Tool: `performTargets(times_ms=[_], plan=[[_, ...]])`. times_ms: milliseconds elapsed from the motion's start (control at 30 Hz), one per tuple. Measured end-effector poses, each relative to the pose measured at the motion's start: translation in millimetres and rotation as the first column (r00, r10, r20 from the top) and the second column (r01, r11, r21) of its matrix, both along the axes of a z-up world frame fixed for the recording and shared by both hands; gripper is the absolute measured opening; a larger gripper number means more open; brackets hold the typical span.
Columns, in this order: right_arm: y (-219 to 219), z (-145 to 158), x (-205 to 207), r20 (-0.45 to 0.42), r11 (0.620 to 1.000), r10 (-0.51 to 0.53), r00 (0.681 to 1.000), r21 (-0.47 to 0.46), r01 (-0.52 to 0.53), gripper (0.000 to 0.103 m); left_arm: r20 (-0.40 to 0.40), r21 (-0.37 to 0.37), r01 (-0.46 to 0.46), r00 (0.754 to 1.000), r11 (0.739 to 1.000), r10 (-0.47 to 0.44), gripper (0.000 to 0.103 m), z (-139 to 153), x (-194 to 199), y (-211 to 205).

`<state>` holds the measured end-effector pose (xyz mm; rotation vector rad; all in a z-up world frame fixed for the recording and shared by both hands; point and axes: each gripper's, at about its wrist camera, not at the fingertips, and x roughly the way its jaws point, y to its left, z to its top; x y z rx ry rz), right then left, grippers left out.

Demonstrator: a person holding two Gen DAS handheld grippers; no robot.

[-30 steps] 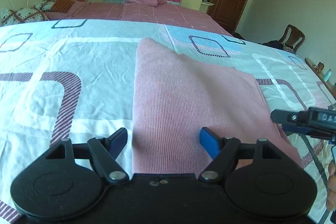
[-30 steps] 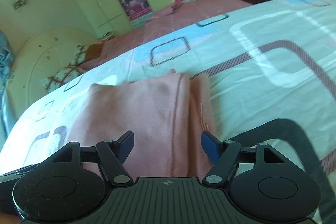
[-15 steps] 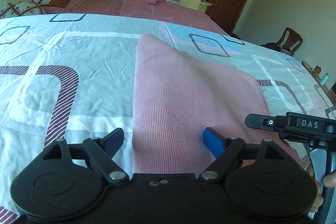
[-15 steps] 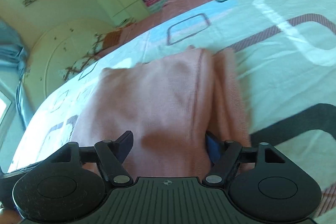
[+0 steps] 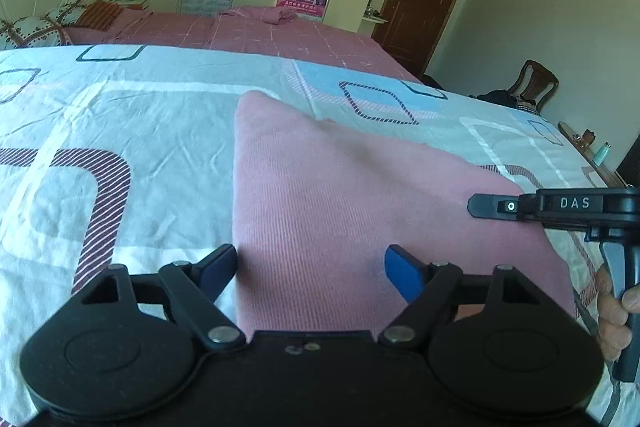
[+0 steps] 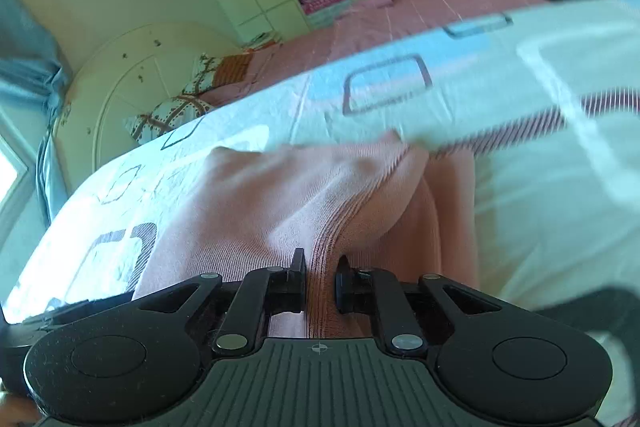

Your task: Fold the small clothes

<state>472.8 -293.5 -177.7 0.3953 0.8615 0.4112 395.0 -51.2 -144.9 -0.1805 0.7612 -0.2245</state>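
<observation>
A pink knitted garment (image 5: 360,211) lies on the patterned bedsheet (image 5: 120,131), partly folded, with its near edge toward both grippers. The left gripper (image 5: 310,269) hangs low over this near edge, and its jaws are closing a little but stand wide apart; the left blue pad sits just beside the garment's left border and the other pad over the cloth, and neither one presses on it. The right gripper (image 6: 320,277) is closing, its jaws almost together, and they pinch a raised ridge of the garment (the ribbed seam runs between the pads). The cloth bunches into wrinkles in front of it. A pink bed (image 5: 256,35) stands behind.
</observation>
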Motion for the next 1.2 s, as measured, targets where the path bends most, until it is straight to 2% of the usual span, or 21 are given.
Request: performTargets(times_ms=[100,200,233,267,300,367,400,467,533,600,733,900,933,1000,1100,1200], plan=[[-4.4,17.1,0.6,0.059,0.996,0.028,0.998,-0.088,-0.023,0.012,0.02,0.002,0.011,1.0,1.0,-0.011,0.081,-0.4,2.2,-9.3],[-6.2,8.6,2.8,0.051,0.983,0.01,0.999,-0.186,0.0,0.012,0.017,0.012,0.027,0.999,1.0,-0.027,0.083,-4.3,1.7,-15.7],[-9.6,-1.5,3.0,0.011,0.984,-0.008,1.0,-0.178,0.01,0.012,0.01,0.038,0.037,0.999,0.999,-0.038,0.083,-7.7,1.7,-17.9],[-13.5,-12.1,4.4,-0.051,0.992,-0.018,0.999,-0.125,0.011,0.012,-0.008,0.057,0.042,0.999,0.997,-0.042,0.085,-12.7,3.1,-18.7],[-16.8,-25.2,5.5,-0.115,0.997,-0.031,0.993,-0.078,0.022,0.012,-0.041,0.025,0.042,0.998,0.999,-0.041,0.085,-18.9,5.8,-14.2],[-20.8,-29.7,0.2,-0.112,0.995,-0.073,0.991,-0.069,0.066,0.012,-0.098,-0.082,0.002,0.995,0.997,-0.01,0.085,-24.6,10.7,0.2],[-24.3,-25.3,-2.9,-0.103,0.994,-0.097,0.99,-0.061,0.091,0.014,-0.102,-0.089,0.001,0.995,0.996,-0.01,0.084,-24.2,11.2,1.9],[-33.0,-14.9,-12.7,-0.102,0.993,-0.113,0.988,-0.033,0.11,0.022,-0.081,-0.061,0.023,0.996,0.998,-0.028,0.083,-20.3,8.8,0.9],[-42.4,-2.6,-30.2,-0.098,0.994,-0.112,0.989,-0.014,0.111,0.03,-0.084,-0.067,0.028,0.996,0.997,-0.034,0.081,-17.6,7.0,1.2],[-47.2,4.4,-48.3,-0.102,0.995,-0.101,0.99,-0.02,0.099,0.031,-0.089,-0.075,0.022,0.996,0.997,-0.029,0.081,-16.0,5.2,2.7],[-48.4,4.1,-81.6,-0.133,0.996,-0.09,0.987,-0.017,0.089,0.031,-0.075,-0.046,0.044,0.996,0.998,-0.047,0.082,-15.1,0.5,2.3],[-41.6,-4.4,-102.4,-0.155,0.996,-0.088,0.984,-0.042,0.082,0.03,-0.081,-0.037,0.053,0.995,0.998,-0.056,0.082,-14.0,-5.3,2.0],[-39.8,-3.7,-104.8,-0.145,0.996,-0.086,0.986,-0.051,0.079,0.027,-0.081,-0.033,0.055,0.995,0.998,-0.057,0.082,-14.5,-6.3,1.4],[-33.9,-2.9,-104.3,-0.139,0.995,-0.067,0.988,-0.081,0.056,0.013,-0.087,-0.032,0.055,0.995,0.998,-0.058,0.082,-16.7,-6.6,0.7],[-24.5,-2.5,-99.5,-0.139,0.989,-0.021,0.99,-0.15,0.0,0.01,-0.092,-0.04,0.054,0.994,0.998,-0.058,0.078,-15.1,-5.4,-2.0],[-26.1,13.8,-105.3,-0.094,0.976,0.014,0.995,-0.214,-0.034,0.007,-0.084,-0.024,0.063,0.994,0.998,-0.065,0.078,-12.2,-7.4,-7.7]])
